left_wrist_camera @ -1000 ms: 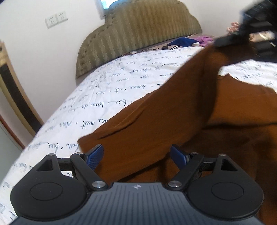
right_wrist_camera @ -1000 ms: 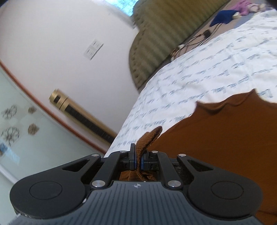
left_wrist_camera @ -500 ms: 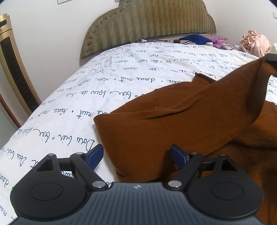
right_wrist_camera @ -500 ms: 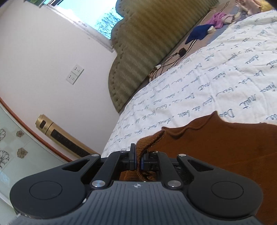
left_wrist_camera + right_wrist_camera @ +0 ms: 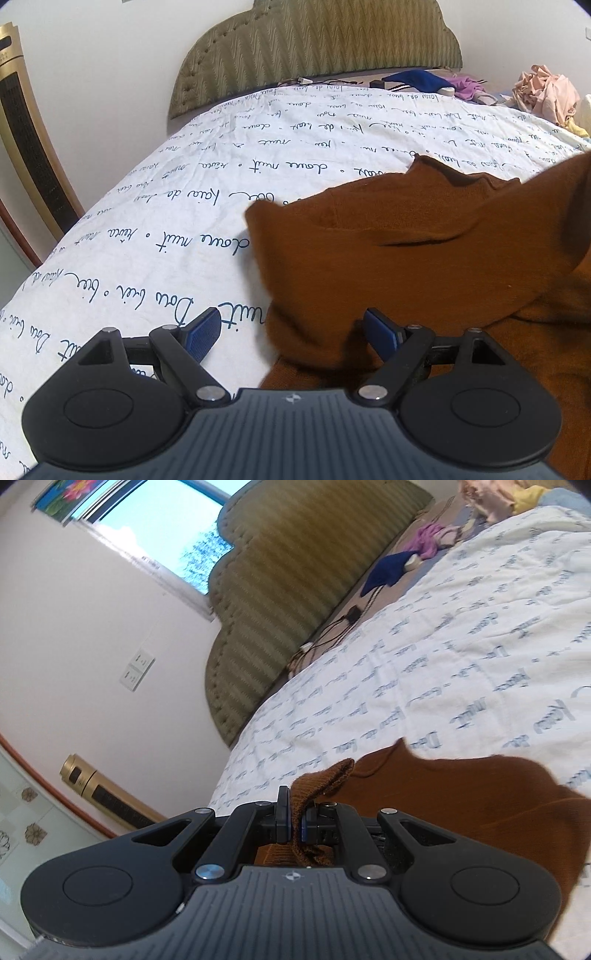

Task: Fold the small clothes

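Note:
A brown knit sweater [image 5: 424, 258] lies on the white bed cover with script print [image 5: 184, 221]. One sleeve of it stretches up toward the right edge of the left wrist view. My left gripper [image 5: 291, 334] hovers open over the sweater's near left edge, its blue pads [image 5: 201, 332] wide apart and nothing between them. In the right wrist view my right gripper [image 5: 293, 819] is shut on the ribbed cuff of the brown sweater [image 5: 461, 805], and the cuff sticks up between the pads.
A padded olive headboard [image 5: 314, 48] stands at the far end of the bed. A blue cloth [image 5: 417, 79], a purple cloth [image 5: 467, 86] and a pink clothes pile [image 5: 546, 92] lie near it. A gold tower fan [image 5: 26, 147] stands at the left by the wall.
The right gripper has carried the sleeve across to the right, so the raised fabric has dropped lower and flatter. More of the bed cover shows in the left wrist view.

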`<act>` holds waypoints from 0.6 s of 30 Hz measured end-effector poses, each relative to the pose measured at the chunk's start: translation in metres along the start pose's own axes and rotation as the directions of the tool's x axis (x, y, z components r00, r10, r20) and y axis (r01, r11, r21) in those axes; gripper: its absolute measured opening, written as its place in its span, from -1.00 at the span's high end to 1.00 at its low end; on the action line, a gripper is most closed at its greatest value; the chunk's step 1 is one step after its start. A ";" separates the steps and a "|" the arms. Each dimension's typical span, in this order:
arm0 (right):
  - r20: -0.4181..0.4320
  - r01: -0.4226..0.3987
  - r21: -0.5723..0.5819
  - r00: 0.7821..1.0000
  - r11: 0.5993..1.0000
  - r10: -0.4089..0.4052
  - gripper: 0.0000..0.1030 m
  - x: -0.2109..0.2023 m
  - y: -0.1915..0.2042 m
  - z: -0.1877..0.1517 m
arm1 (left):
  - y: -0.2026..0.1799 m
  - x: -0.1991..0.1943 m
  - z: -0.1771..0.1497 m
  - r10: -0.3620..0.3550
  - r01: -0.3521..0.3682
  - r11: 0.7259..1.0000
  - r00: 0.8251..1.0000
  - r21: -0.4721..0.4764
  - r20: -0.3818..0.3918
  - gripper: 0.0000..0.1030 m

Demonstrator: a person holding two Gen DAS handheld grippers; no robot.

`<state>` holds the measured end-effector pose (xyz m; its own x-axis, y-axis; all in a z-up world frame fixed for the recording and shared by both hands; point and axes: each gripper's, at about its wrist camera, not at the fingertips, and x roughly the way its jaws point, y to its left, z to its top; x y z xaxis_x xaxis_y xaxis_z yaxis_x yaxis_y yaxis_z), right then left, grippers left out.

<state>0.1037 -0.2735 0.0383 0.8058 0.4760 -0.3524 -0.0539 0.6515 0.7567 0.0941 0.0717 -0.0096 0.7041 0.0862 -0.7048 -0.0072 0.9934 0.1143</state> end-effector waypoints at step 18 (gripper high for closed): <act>-0.001 0.226 -0.003 0.974 0.974 -0.226 0.78 -0.016 -0.064 -0.008 | -0.011 -0.001 -0.003 -0.028 0.028 0.999 0.999 0.016 -0.025 -0.64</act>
<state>0.0896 -0.3188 -0.0088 0.7967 0.3169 -0.5146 0.1279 0.7438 0.6561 0.0910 0.0613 -0.0125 0.6863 0.0601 -0.7248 0.0246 0.9941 0.1056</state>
